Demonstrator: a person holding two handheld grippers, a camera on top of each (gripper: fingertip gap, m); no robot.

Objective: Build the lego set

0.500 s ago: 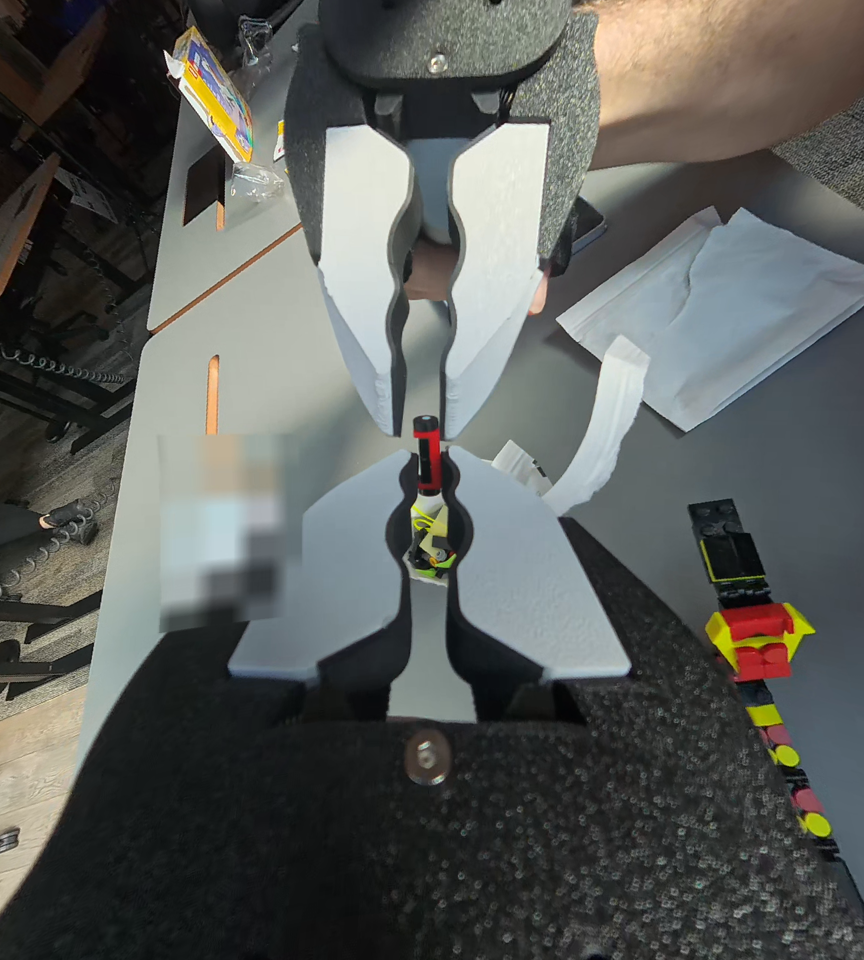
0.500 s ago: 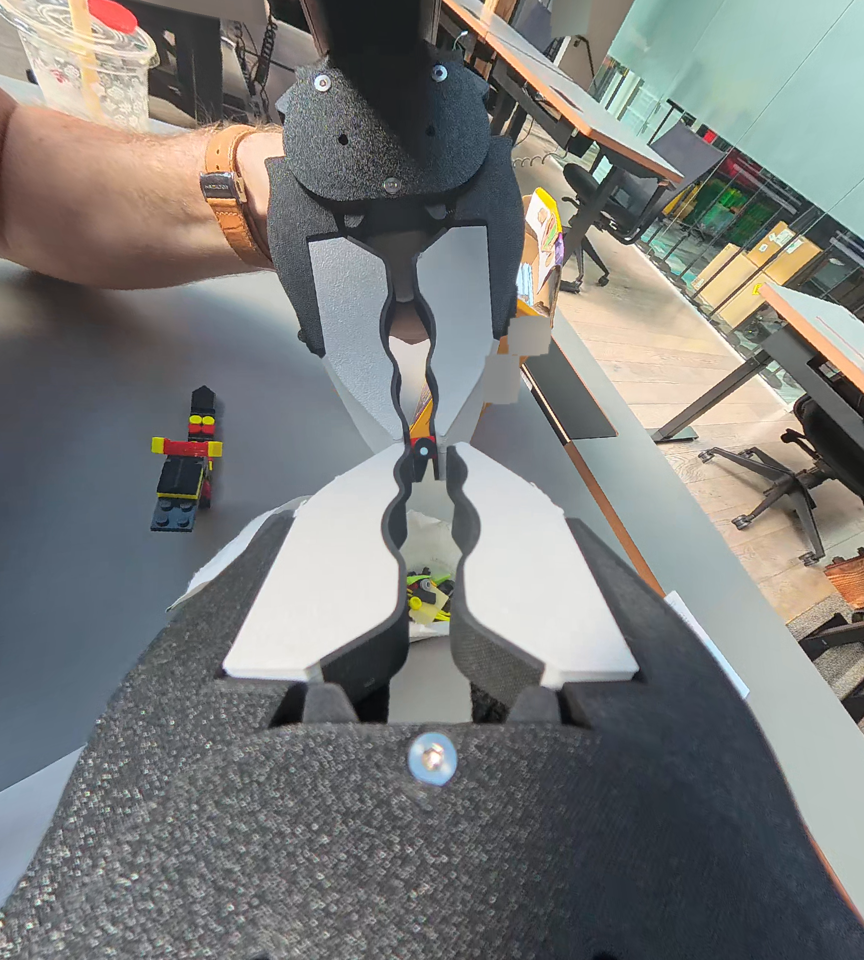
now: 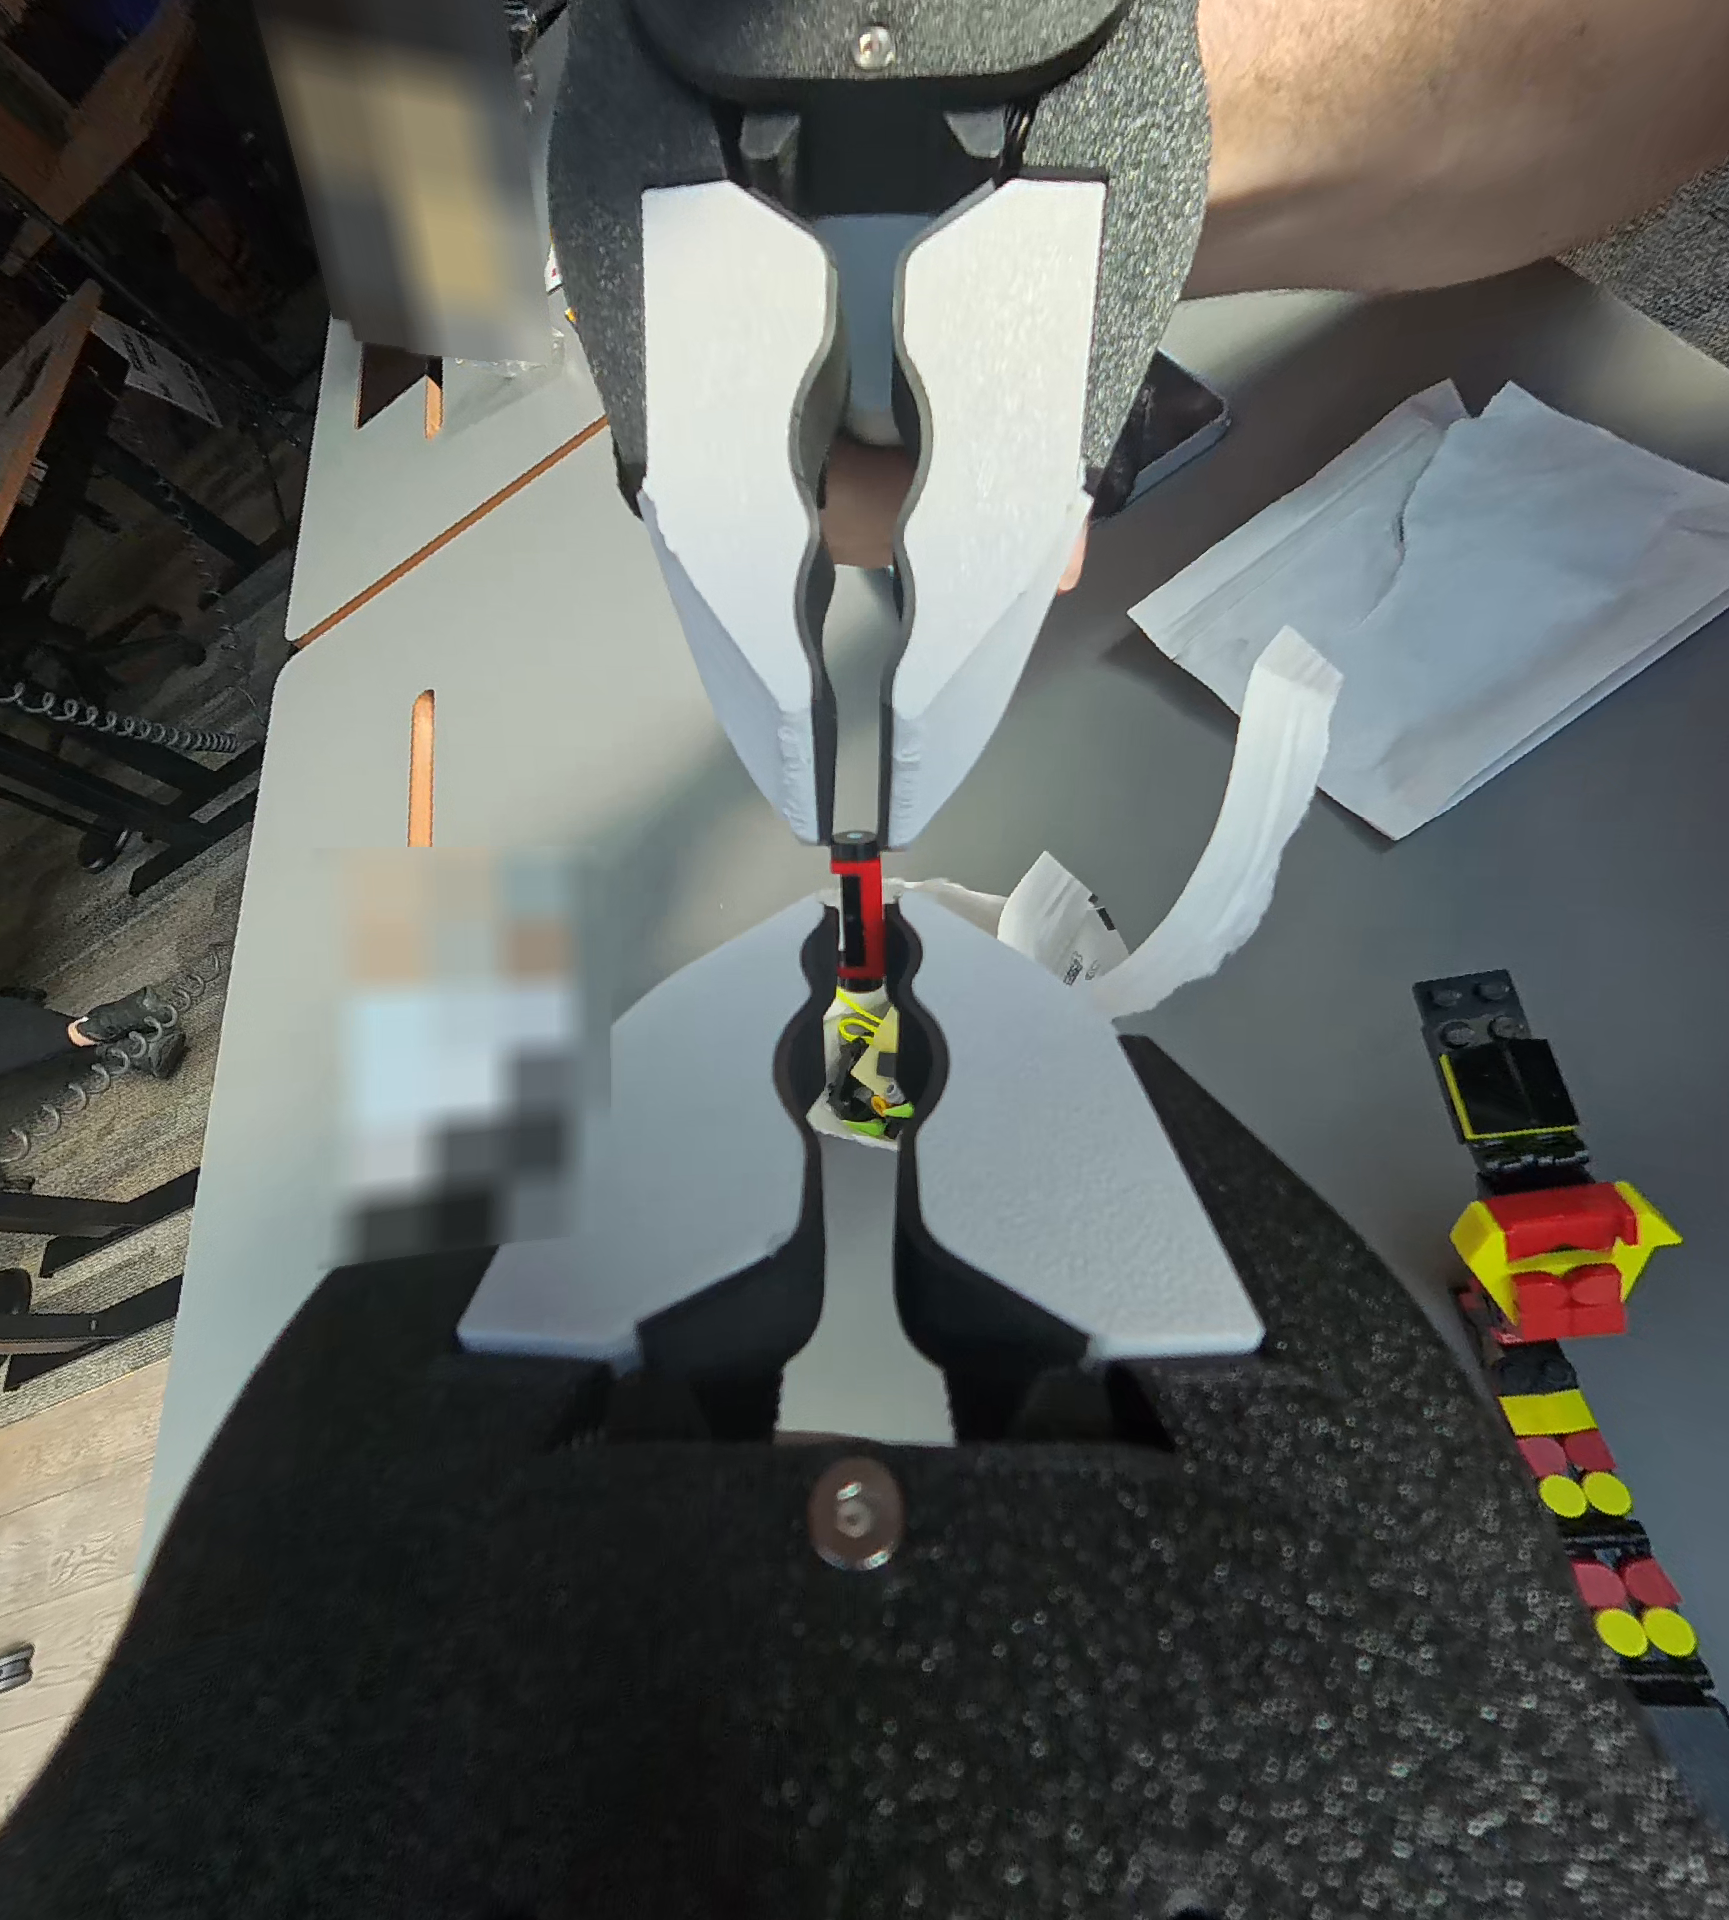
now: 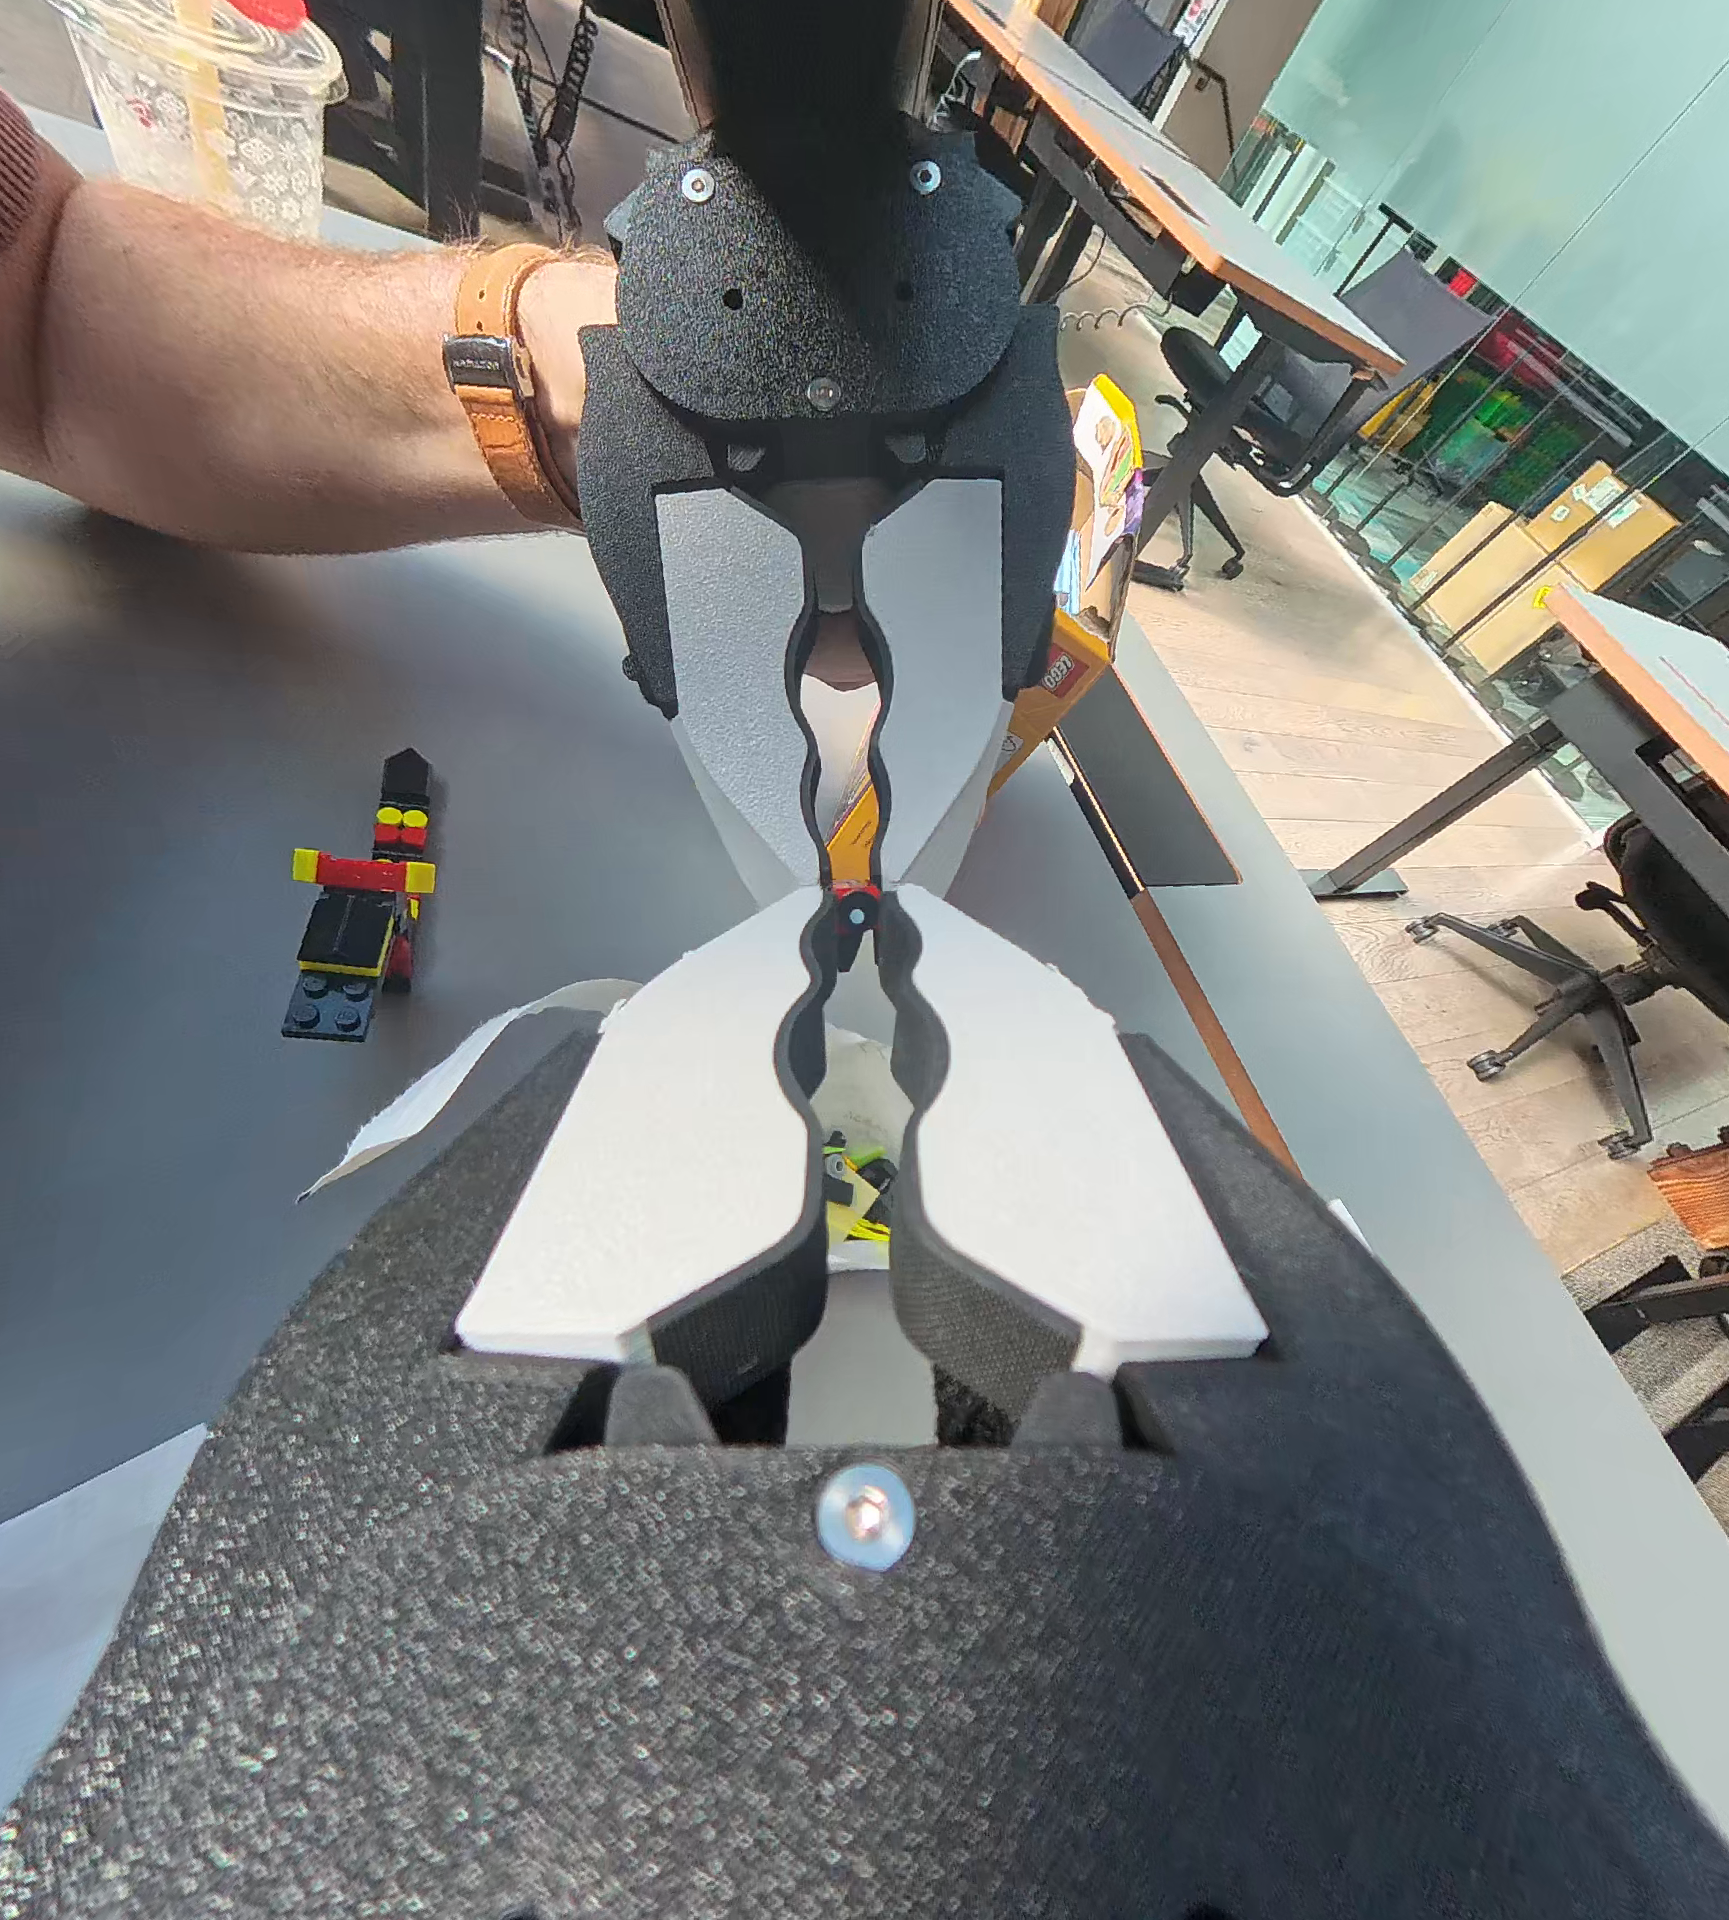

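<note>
Here, red-and-black piece (image 3: 858, 914) (between both jaws)

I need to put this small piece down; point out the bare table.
Free: dark table between the forearm and the lego model. Crowded: below the claws, where loose pieces lie on a torn white bag.

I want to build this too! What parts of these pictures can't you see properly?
- Red and black piece: both views, its ends sit between the white fingers, so its shape stays unclear.
- Loose pieces: both views, only a sliver shows between the fingers.
- Lego model: left wrist view, its near end is covered by the gripper body.
- Cup: right wrist view, cut off by the top edge.
</note>
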